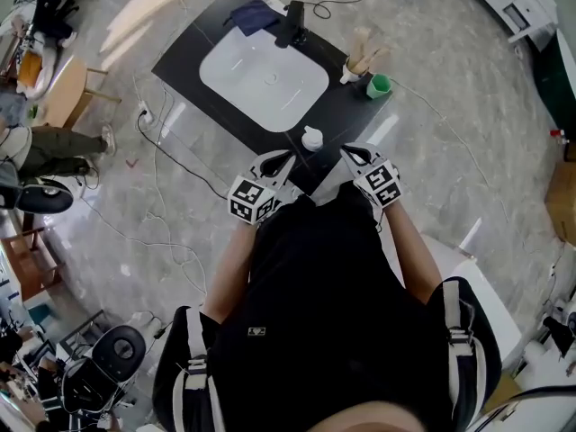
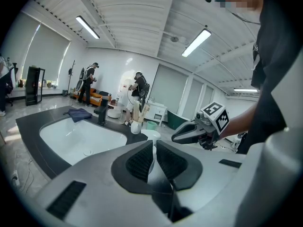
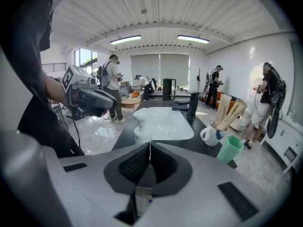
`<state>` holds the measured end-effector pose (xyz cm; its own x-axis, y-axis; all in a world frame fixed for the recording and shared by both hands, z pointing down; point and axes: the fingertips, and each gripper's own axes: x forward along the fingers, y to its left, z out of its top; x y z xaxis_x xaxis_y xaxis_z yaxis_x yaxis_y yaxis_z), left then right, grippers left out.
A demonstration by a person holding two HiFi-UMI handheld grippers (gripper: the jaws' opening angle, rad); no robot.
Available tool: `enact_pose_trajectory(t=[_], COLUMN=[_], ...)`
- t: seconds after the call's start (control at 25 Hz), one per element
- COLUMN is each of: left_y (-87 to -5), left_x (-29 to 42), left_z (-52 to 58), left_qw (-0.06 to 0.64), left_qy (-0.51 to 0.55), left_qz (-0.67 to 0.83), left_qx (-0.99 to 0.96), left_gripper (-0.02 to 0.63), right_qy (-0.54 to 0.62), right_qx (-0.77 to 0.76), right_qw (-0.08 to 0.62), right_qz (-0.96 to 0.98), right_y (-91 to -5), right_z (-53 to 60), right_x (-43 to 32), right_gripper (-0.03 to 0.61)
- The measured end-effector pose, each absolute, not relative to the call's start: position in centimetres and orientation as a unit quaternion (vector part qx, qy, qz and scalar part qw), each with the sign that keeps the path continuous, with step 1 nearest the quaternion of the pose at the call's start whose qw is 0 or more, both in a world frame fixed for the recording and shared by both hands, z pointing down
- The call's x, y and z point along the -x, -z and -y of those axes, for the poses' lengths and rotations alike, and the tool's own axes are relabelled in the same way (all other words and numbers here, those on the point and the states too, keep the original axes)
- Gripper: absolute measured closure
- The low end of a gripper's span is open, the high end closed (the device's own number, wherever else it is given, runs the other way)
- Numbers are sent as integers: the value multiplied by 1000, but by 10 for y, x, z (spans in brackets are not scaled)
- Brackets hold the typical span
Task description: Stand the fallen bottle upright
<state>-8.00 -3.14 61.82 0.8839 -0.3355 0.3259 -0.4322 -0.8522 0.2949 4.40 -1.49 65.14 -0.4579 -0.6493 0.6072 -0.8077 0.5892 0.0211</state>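
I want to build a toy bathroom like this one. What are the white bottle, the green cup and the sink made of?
White bottle: probably plastic, smooth and slightly shiny, with a rounded moulded top.
Green cup: likely plastic, matte, with even colour and thin walls.
Sink basin: looks like glazed ceramic, or maybe glossy resin, because bright streaks of light shine on its white surface.

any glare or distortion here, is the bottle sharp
Head view: fisheye bends the room's edges, sun glares on the floor top left, the white bottle is sharp. Left gripper view: dark rounded corners, a mosaic patch top right. Right gripper view: same dark corners, bright ceiling lights, bottle sharp.
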Motion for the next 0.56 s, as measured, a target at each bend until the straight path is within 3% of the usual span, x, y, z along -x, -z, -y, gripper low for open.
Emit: enact_pose_trajectory(t=[0.56], left_y=[-613], left_x=[67], left_z=[38], left_qw=[185], left_qy=[-121], left_qz=[204], left_qx=[-954], left_gripper=[581], right_qy=[-147], right_qx=[-419], right_qw=[297], right_qz=[845], right_y=[-653], right_z=[11], right_x=[-46], right_gripper=[515])
